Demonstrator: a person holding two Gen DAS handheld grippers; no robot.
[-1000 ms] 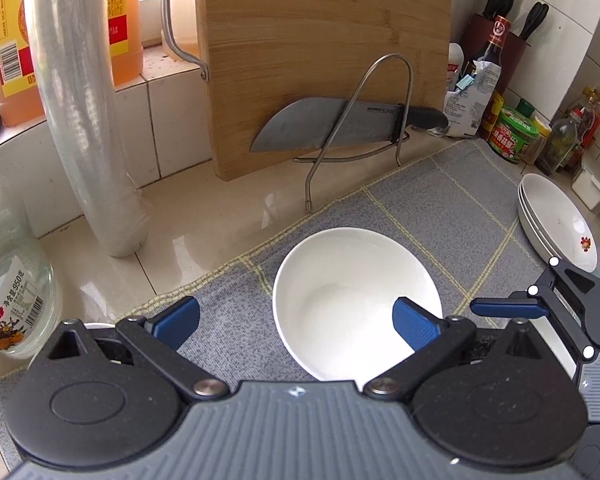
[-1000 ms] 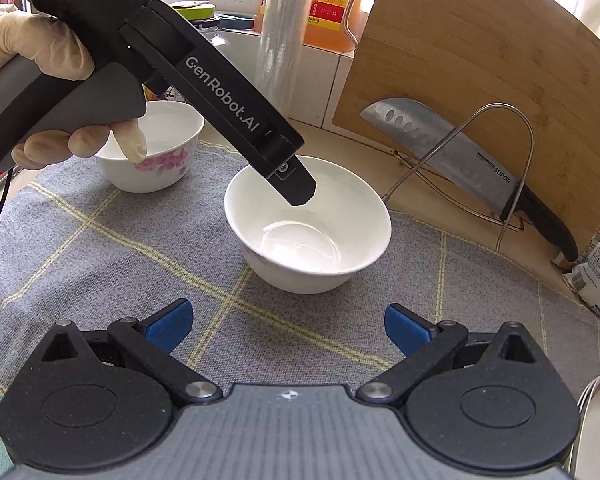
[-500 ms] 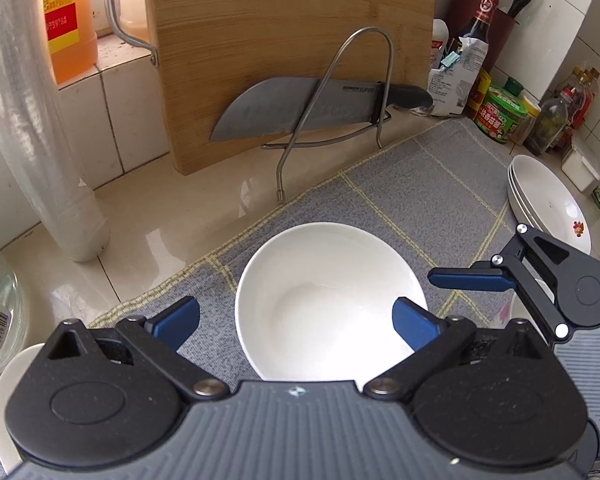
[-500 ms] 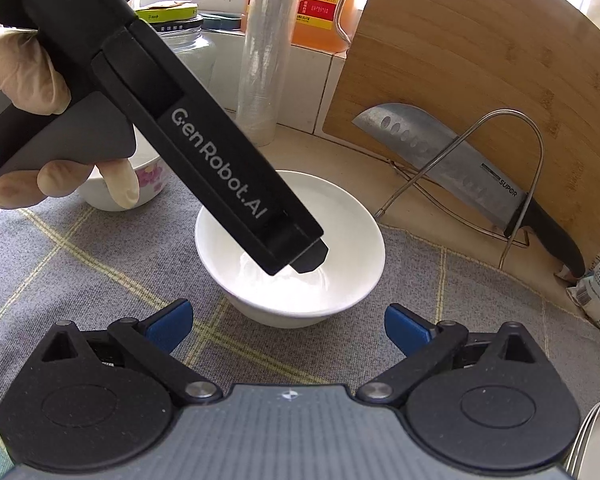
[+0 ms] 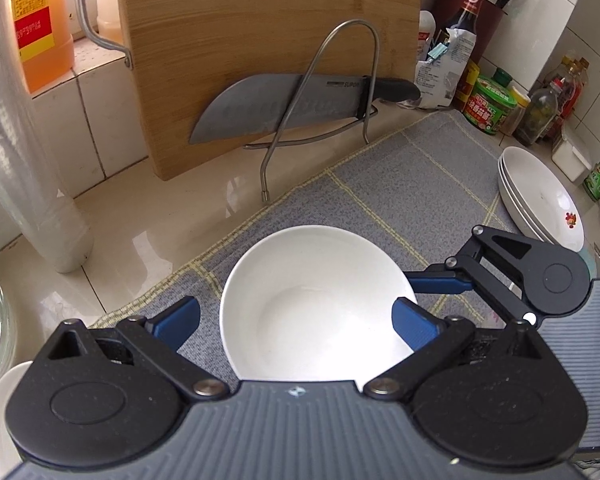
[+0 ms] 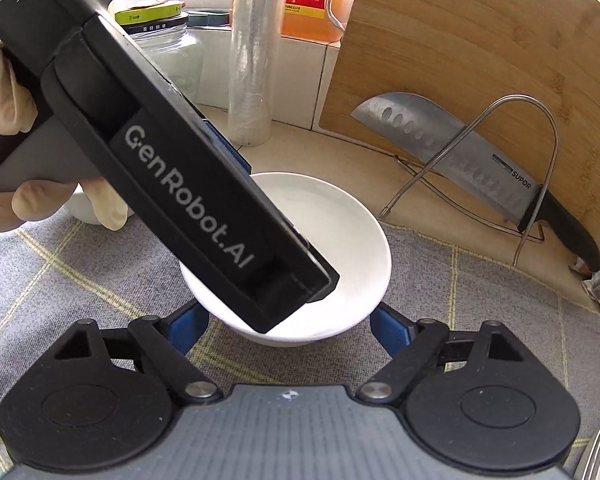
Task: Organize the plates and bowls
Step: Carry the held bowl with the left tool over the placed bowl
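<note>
The right gripper has advanced and its jaws have just been closing around the white bowl at twelve o'clock on the grey mat, not yet pressing. The left gripper hangs open above it; they may collide, tipping the bowl.

The left gripper angles downward with jaws spread wide, while the right gripper, at its three o'clock, has just been closing its jaws.

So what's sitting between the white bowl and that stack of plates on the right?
In the left wrist view, one blue finger of the right tongs reaches beside the white bowl; otherwise only grey mat separates it from the plates.
</note>
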